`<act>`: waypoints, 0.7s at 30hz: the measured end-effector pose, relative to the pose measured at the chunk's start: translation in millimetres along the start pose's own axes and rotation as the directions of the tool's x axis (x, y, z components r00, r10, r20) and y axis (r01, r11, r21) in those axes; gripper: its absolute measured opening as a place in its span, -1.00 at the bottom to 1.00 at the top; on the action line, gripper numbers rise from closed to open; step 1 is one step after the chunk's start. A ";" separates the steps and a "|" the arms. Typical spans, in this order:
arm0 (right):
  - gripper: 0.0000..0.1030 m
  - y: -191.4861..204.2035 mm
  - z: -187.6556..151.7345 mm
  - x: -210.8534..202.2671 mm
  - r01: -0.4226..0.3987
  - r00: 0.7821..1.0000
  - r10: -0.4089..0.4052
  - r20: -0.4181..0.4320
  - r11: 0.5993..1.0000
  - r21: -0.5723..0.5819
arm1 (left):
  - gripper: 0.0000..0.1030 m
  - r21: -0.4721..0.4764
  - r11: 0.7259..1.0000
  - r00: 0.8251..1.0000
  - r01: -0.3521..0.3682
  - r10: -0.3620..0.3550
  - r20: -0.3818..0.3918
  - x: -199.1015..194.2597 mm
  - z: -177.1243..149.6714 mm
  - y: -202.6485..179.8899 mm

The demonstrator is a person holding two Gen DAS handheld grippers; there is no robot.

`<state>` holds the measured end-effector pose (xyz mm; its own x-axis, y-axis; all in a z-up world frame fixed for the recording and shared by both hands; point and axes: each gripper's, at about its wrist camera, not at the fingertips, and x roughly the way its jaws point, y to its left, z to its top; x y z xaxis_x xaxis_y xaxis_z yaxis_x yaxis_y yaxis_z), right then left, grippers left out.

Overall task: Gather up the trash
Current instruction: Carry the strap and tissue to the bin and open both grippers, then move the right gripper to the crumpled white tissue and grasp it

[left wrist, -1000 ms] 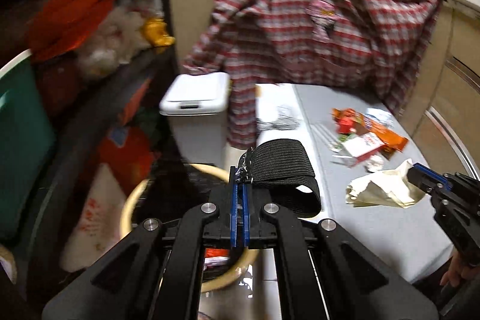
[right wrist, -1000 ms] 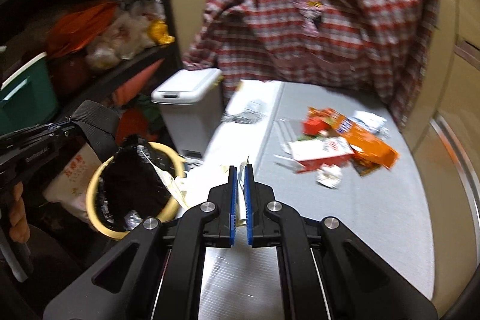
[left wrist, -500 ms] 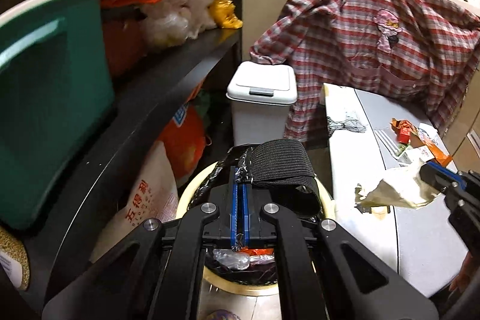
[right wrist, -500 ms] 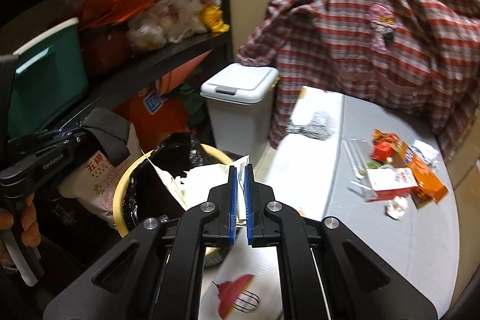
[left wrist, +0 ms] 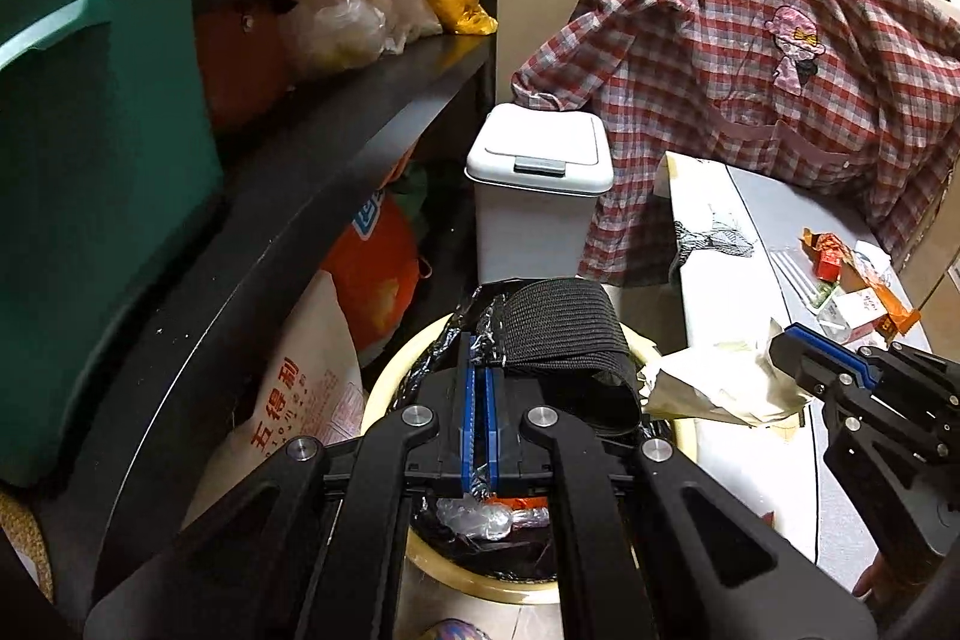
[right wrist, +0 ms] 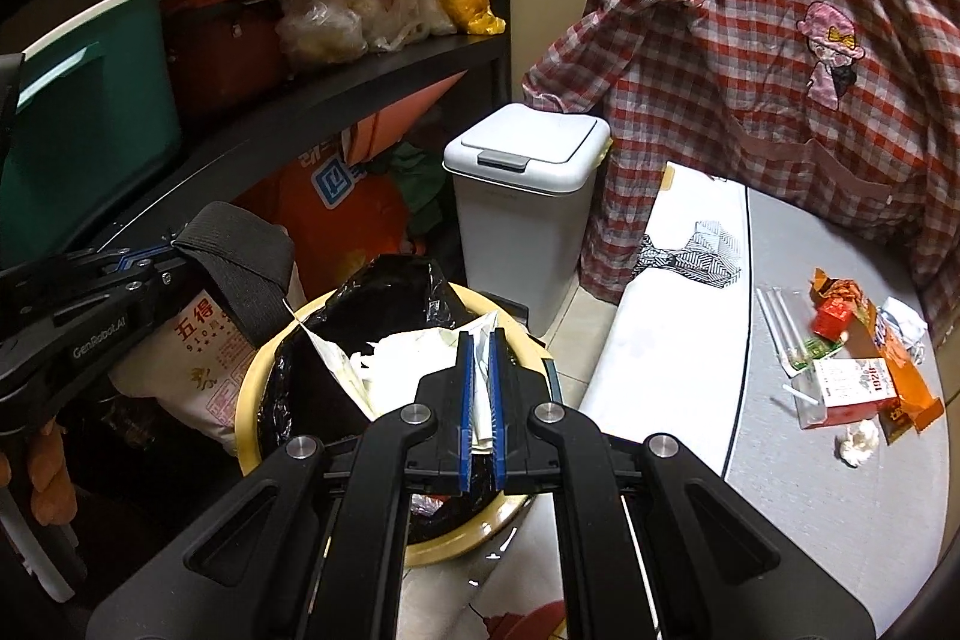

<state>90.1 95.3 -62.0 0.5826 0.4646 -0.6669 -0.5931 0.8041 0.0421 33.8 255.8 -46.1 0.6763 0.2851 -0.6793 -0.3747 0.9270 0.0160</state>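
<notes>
Green bin (right wrist: 90, 112): sitting at the far left on the dark shelf (right wrist: 360, 82), beside orange and clear plastic bags.
Rice sack (right wrist: 198, 370): leaning under the shelf, touching the yellow basket.
Left gripper (left wrist: 478, 376): blue pads pressed together, pinching the rim of the black liner (right wrist: 384, 292) at the basket's left edge.
Yellow basket (right wrist: 252, 388): standing on the floor, lined in black, already holding some wrappers.
Right gripper (right wrist: 480, 388): jaws nearly closed, pinching crumpled paper (right wrist: 414, 358) and holding it over the basket's mouth.
White pedal bin (right wrist: 522, 196): standing just behind the basket, lid down.
Plaid shirt (right wrist: 750, 58): hanging behind the table.
Grey table (right wrist: 840, 520): carrying leftover trash at the right, namely a carton (right wrist: 846, 388), orange wrappers (right wrist: 900, 382) and a paper ball (right wrist: 858, 442).
</notes>
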 end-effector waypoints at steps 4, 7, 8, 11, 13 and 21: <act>-0.79 -2.0 5.8 11.6 -0.031 0.999 0.031 -0.006 0.998 0.047 | 0.29 -0.012 0.997 0.997 -0.075 0.075 -0.012 5.9 0.6 4.8; -0.12 -3.2 8.3 17.7 -0.047 0.999 0.048 -0.015 0.996 0.080 | 0.80 -0.035 0.994 0.994 -0.106 0.106 0.023 -1.0 1.6 7.7; -0.03 -3.9 8.2 17.5 -0.041 0.999 0.042 -0.010 0.995 0.087 | 0.81 -0.032 0.993 0.993 -0.111 0.112 0.025 -1.1 2.1 8.4; 0.10 -5.3 6.5 14.5 -0.028 1.000 0.029 -0.003 0.996 0.082 | 0.82 -0.016 0.991 0.991 -0.132 0.132 0.003 4.1 1.9 7.9; 0.16 -6.9 5.0 11.8 -0.018 1.000 0.018 -0.004 0.996 0.086 | 0.82 -0.007 0.991 0.991 -0.134 0.134 -0.001 4.4 1.8 6.2; 0.39 -11.2 0.3 -7.5 -0.009 1.000 0.009 -0.001 0.996 0.087 | 0.82 0.010 0.993 0.992 -0.121 0.121 0.024 -2.4 2.2 -4.3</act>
<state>92.6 83.0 -57.3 0.5768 0.4712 -0.6672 -0.5474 0.8293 0.1124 35.2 251.7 -42.9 0.6411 0.4006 -0.6546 -0.4475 0.8881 0.1052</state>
